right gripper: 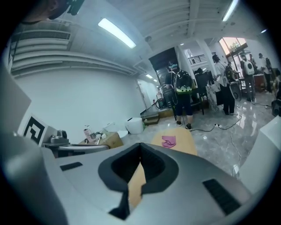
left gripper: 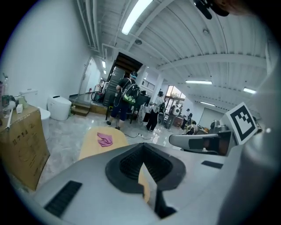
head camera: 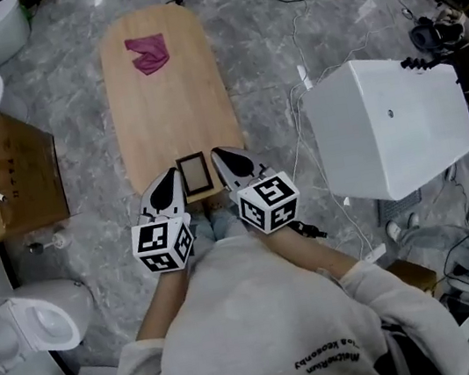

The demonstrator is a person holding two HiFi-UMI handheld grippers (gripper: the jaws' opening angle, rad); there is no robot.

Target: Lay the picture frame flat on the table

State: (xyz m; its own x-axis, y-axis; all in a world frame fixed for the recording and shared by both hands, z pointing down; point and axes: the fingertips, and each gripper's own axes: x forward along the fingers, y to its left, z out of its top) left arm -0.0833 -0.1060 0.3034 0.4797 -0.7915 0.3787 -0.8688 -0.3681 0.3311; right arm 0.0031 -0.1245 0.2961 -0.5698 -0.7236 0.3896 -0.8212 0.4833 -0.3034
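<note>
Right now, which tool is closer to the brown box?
Left. The left tool is on the side of the picture frame facing the brown box; the right tool is across the frame, farther away.

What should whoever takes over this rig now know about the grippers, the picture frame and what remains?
Left gripper: shut, empty, at the picture frame's left side.
Right gripper: shut, empty, at its right side.
Picture frame: near end of the table, between the grippers, apparently flat; not certain from above.
Left: confirm it lies flat, lower it if not.
</note>
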